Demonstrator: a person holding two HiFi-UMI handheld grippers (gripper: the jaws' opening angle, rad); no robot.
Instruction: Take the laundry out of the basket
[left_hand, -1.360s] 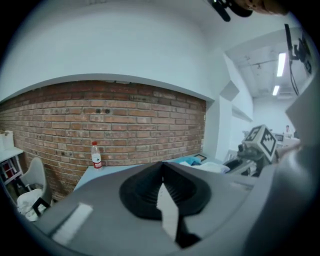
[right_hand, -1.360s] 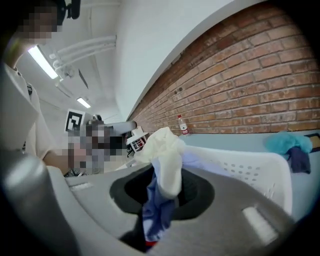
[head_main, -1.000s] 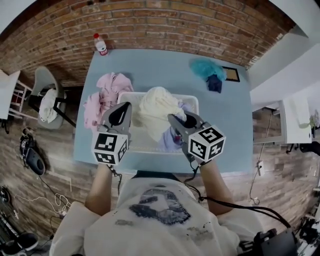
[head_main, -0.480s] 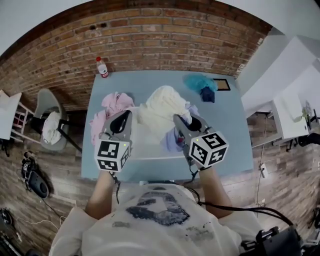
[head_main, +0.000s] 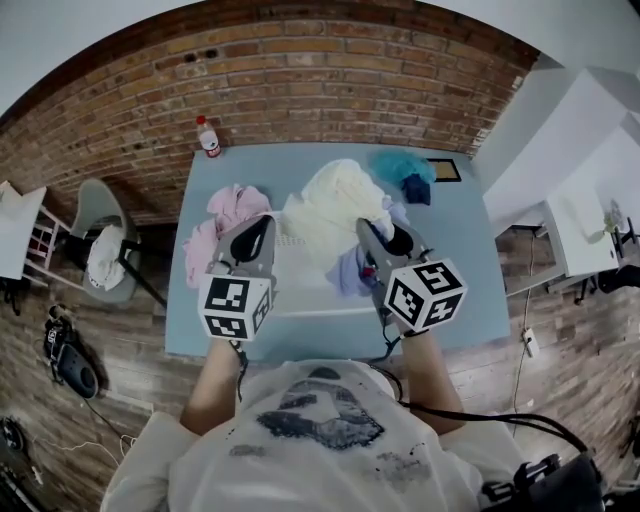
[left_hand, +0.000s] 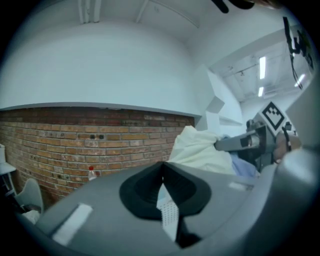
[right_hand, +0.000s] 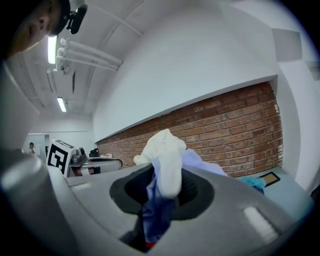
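Note:
A white laundry basket stands mid-table on the blue table. A cream garment hangs lifted above it, stretched between both grippers. My left gripper is shut on a thin white edge of that cloth, seen pinched between its jaws in the left gripper view. My right gripper is shut on a bunch of the cream garment together with a lavender garment, which trails down toward the basket. Both grippers point roughly level, away from me.
Pink clothes lie on the table left of the basket. A teal cloth and a dark blue one lie at the back right beside a small framed object. A bottle stands back left. A chair stands beside the table.
Both grippers have risen, lifting the cream garment higher out of the basket; the lavender garment has come up with the right one. Both grips are unchanged.

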